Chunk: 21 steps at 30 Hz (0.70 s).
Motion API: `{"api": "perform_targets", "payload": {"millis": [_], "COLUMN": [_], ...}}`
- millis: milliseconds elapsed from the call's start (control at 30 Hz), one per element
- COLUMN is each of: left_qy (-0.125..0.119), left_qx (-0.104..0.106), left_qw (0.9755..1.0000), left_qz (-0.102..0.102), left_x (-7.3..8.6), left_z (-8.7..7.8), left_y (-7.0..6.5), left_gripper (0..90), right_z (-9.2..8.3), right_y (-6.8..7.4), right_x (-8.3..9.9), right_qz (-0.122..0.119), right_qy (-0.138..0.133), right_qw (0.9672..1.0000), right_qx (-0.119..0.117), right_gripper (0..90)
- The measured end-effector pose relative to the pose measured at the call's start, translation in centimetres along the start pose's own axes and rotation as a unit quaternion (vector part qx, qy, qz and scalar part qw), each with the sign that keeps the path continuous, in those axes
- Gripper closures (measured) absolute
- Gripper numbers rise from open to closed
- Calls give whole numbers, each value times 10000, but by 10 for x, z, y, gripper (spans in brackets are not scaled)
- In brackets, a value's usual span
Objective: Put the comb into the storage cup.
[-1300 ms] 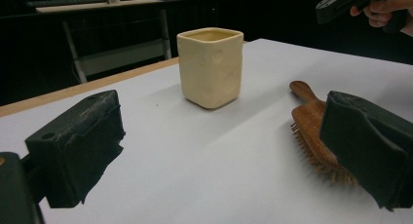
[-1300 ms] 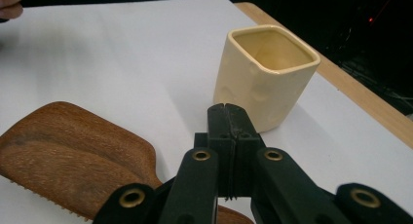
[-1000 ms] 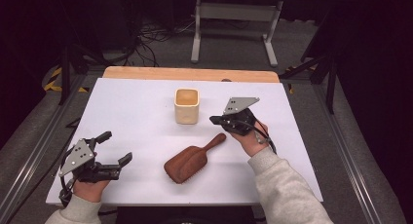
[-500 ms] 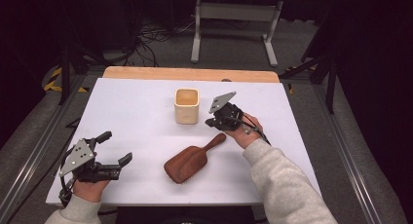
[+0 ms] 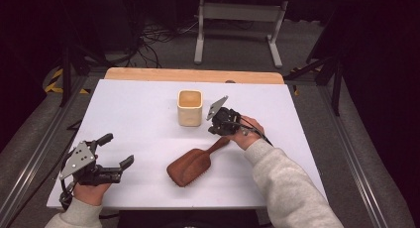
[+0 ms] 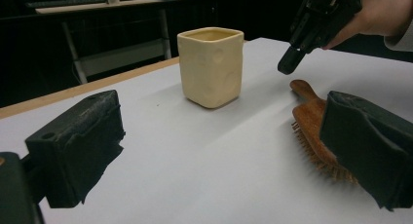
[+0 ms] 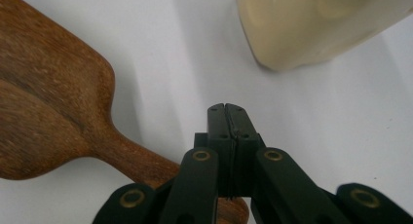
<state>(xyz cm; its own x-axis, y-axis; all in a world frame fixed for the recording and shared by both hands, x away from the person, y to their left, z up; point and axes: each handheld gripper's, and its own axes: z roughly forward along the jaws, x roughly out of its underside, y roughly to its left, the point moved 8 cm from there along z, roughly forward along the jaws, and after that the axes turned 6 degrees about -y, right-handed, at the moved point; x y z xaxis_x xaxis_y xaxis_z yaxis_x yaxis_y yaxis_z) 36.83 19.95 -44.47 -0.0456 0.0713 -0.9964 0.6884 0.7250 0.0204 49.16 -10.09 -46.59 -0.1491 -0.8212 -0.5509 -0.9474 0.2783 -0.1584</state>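
Right tongs (image 5: 216, 127) pressed together above wooden brush (image 5: 195, 161) handle.
Left tongs (image 5: 117, 150) spread apart at near left of white surface (image 5: 138, 109); cream cup (image 5: 189, 107) upright beyond brush.

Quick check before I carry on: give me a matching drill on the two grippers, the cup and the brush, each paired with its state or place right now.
Things:
1. cream square ceramic cup
2. brown wooden paddle hairbrush
3. left gripper
4. right gripper

States or places:
a. jaws closed together, empty, above the brush handle
b. lying bristles down on the white table
c. jaws wide apart, near the table's front left
d. standing upright toward the far side of the table

Pairs: 1-d, 2-b, 3-c, 4-a
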Motion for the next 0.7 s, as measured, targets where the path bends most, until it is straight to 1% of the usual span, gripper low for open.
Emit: {"api": "perform_targets", "payload": {"millis": [67,100,200,233,333,433,533,633,667,700], "left_qy": [-9,8,5,19,7,19,15,21,5,7], "left_qx": [-6,1,4,4,11,5,-3,5,6,7], "left_qw": [10000,10000,10000,10000,10000,10000,10000,10000,10000,10000], "left_qz": [0,7,11,11,1,14,8,3,-11,-10], "left_x": [0,0,0,1,1,1,1,1,1,1], "left_z": [0,0,1,1,1,1,0,0,1,1], "left_y": [0,0,0,0,0,0,0,0,0,0], "left_gripper": [35,34,35,35,34,34,34,34,34,34], "right_z": [3,6,7,9,11,14,15,15,16,16], "right_y": [0,0,1,3,4,5,6,7,6,6], "right_x": [4,7,8,9,10,12,13,14,14,15], "right_qz": [29,-34,-33,-80,-104,-95,-114,-145,-212,-180], "right_qy": [122,223,295,359,406,546,619,649,633,677], "right_qw": [9999,9997,9995,9992,9989,9982,9977,9974,9974,9971], "right_qx": [-35,-67,-121,-163,-193,-225,-255,-285,-278,-285], "right_gripper": [899,899,899,899,899,899,899,899,899,899]}}
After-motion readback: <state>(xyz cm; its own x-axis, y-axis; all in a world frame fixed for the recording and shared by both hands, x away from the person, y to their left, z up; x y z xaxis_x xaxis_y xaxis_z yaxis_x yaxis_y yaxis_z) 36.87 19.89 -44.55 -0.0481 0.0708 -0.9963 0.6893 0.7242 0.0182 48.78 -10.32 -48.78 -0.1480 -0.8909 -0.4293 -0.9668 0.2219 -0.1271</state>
